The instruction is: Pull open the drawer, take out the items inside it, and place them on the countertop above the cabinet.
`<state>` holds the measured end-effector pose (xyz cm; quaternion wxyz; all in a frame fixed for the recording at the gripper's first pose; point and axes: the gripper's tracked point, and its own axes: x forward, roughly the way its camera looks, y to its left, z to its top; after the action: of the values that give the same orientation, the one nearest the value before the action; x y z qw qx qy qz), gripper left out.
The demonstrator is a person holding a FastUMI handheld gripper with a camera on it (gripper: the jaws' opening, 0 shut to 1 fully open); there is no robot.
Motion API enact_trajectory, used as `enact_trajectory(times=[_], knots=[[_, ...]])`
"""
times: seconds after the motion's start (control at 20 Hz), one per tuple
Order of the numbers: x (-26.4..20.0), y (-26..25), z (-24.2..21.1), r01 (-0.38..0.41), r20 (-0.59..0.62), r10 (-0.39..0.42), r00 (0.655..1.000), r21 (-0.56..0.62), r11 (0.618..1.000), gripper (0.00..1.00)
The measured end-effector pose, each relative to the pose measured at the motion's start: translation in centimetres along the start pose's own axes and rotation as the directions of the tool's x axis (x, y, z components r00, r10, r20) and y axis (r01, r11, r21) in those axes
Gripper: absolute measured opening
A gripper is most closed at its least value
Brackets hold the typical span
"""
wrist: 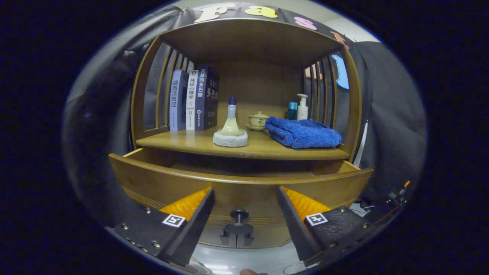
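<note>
**Warm wood, blue cloth, dark knob**

The cabinet [244, 38] and its drawer [172, 183] are honey-brown wood, the drawer front lined with fine grooves. Its knob [239, 214] is black. Centre right lies a deep blue towel [303, 133]. The books [194, 100] at upper left show blue, white and navy spines.

Three upright books [193, 100] stand at the wooden shelf's left. One white brush with a blue top [230, 130], one lidded ceramic cup [258, 120] and one folded blue towel [302, 133] lie mid-shelf. Two bottles stand far right: a teal one [292, 110] and a white pump one [302, 107].
</note>
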<state>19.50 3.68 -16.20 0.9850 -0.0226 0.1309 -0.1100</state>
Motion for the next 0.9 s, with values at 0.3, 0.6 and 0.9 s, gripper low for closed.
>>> enact_trajectory(times=[0.3,0.6,0.9], knots=[[1.7,0.1,0.3,0.006,0.002,-0.006,1.0,-0.022,1.0,0.99],[2.7,0.2,-0.3,0.006,0.014,-0.005,1.0,-0.027,1.0,0.99],[3.9,0.3,0.9,0.012,0.012,-0.011,1.0,-0.022,1.0,0.99]])
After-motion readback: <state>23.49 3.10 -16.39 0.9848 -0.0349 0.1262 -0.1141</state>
